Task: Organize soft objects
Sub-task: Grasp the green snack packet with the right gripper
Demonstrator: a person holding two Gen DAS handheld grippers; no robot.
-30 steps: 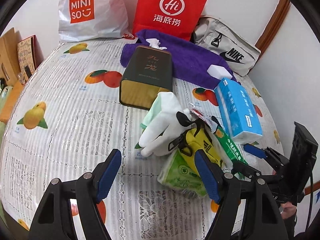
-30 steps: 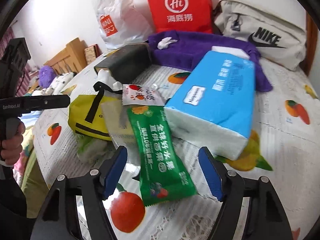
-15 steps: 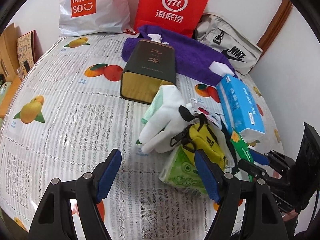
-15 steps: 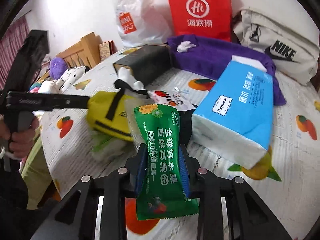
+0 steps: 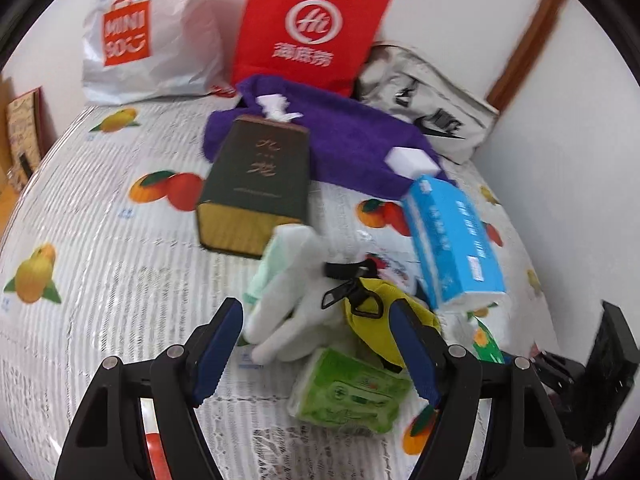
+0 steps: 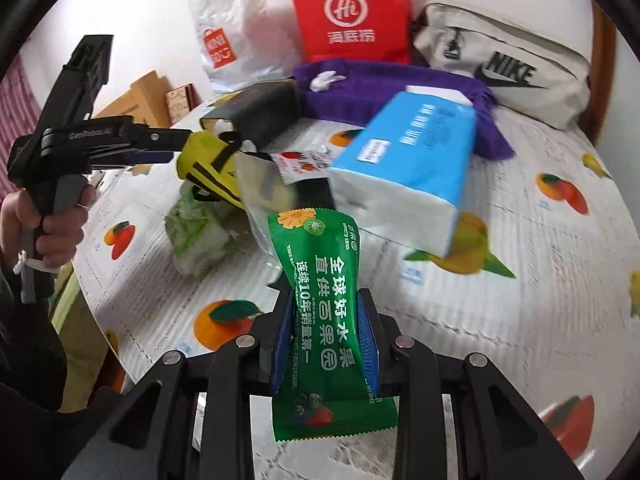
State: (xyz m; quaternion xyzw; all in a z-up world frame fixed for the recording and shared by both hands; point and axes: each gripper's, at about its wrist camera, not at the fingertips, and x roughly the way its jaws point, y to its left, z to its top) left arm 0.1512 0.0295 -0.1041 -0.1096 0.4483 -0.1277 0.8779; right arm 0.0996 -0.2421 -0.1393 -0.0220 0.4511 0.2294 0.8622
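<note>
Right tongs (image 6: 325,344) are pinching the green snack packet (image 6: 326,320) tight above the table (image 6: 520,300), while left tongs (image 5: 316,344) are gaping wide around the white glove (image 5: 296,316).

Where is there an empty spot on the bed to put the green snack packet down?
Bare sheet lies left of the dark tissue box, and more right of the blue tissue pack. Around the yellow pouch, white glove and green tissue pack it is crowded.
</note>
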